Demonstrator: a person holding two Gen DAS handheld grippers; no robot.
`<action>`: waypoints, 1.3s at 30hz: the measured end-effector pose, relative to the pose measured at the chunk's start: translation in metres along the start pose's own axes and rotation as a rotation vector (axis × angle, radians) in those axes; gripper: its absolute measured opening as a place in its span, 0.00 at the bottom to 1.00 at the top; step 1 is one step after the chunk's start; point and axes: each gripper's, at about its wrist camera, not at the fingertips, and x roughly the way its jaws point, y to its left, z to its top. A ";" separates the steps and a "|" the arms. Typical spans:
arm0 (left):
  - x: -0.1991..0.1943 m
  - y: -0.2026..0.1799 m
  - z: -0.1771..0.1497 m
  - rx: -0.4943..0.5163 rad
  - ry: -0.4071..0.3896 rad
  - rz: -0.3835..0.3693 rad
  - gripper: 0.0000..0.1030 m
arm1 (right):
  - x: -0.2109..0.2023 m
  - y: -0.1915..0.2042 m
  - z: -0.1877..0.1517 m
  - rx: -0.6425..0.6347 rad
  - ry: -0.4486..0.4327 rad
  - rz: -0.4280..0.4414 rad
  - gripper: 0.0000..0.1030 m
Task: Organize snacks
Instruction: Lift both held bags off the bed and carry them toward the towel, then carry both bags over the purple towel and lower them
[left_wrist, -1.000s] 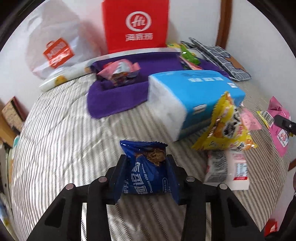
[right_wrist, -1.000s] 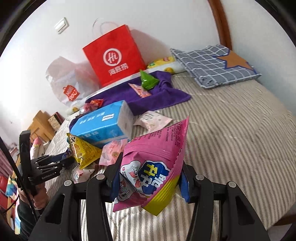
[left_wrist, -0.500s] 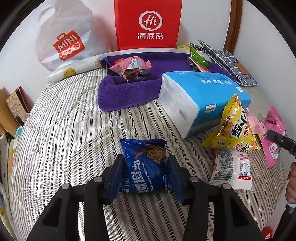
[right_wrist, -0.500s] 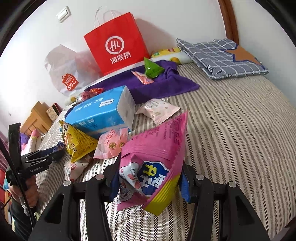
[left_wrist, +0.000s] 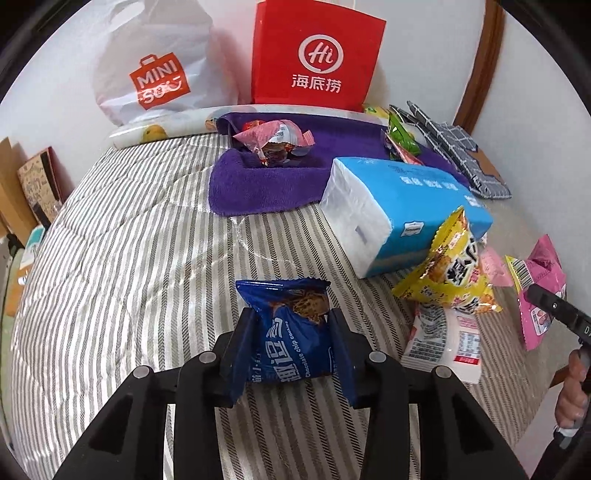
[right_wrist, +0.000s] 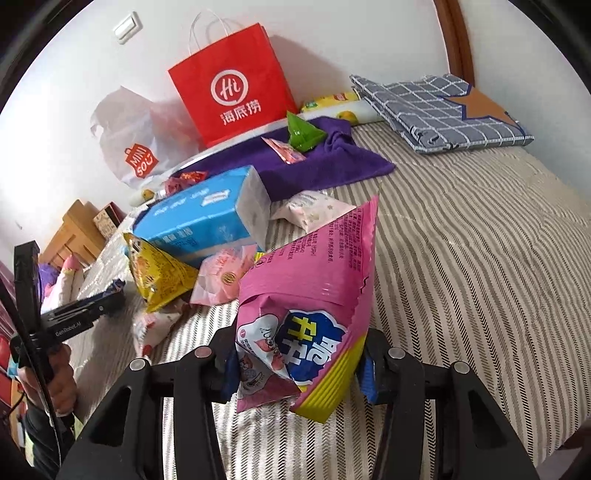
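Observation:
My left gripper (left_wrist: 288, 339) is shut on a blue chocolate chip cookie packet (left_wrist: 291, 332) and holds it above the striped bed (left_wrist: 129, 258). My right gripper (right_wrist: 295, 362) is shut on a pink snack bag (right_wrist: 310, 295) held above the bed (right_wrist: 461, 258). That pink bag also shows at the right edge of the left wrist view (left_wrist: 543, 291). A purple towel (left_wrist: 269, 181) at the bed's far side carries a pink-red wrapped snack (left_wrist: 273, 140) and a green packet (left_wrist: 400, 134). A yellow snack bag (left_wrist: 450, 266) and a white packet (left_wrist: 447, 339) lie near the right.
A blue tissue pack (left_wrist: 402, 206) lies in the middle of the bed. A red paper bag (left_wrist: 314, 59) and a white plastic bag (left_wrist: 159, 70) stand against the wall. A grey checked pillow (right_wrist: 439, 110) lies at the far right. Pale pink packets (right_wrist: 225, 273) lie beside the tissue pack.
Both grippers have moved forward toward the purple towel with their packets still held. The bags at the wall appear nearer and larger.

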 end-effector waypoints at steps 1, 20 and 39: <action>-0.003 0.000 0.000 -0.010 -0.006 -0.002 0.36 | -0.003 0.002 0.001 -0.004 -0.006 -0.001 0.48; -0.084 -0.033 0.004 -0.105 -0.192 -0.090 0.36 | -0.078 0.045 0.027 -0.074 -0.148 0.023 0.48; -0.085 -0.062 0.052 -0.094 -0.263 -0.133 0.36 | -0.084 0.076 0.069 -0.127 -0.231 0.079 0.48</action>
